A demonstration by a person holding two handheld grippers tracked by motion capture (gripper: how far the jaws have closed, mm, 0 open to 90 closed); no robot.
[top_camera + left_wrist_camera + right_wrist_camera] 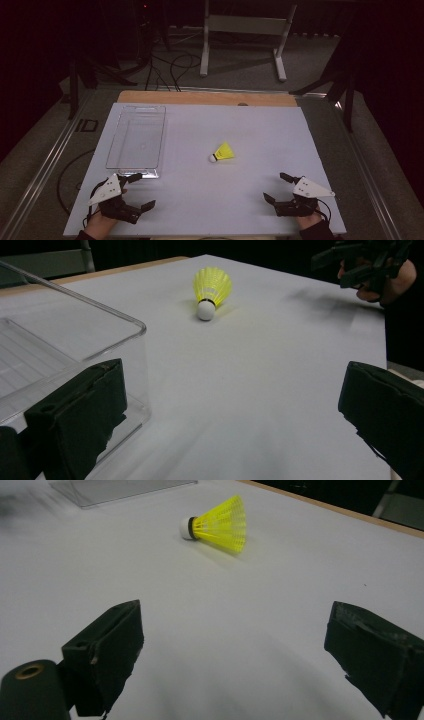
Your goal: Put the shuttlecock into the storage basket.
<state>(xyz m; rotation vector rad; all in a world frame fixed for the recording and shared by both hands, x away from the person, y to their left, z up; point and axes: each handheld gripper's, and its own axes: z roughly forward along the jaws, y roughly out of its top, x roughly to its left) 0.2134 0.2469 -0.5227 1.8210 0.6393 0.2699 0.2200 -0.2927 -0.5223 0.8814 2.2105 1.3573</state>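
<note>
A yellow shuttlecock with a white tip lies on the white table near a clear tray.

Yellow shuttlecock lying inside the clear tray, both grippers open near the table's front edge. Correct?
Not quite. The yellow shuttlecock lies on the bare white table, to the right of the clear tray, not inside it; the high view shows the gap between them. The rest holds: the left gripper and the right gripper are both open near the front edge.
</note>
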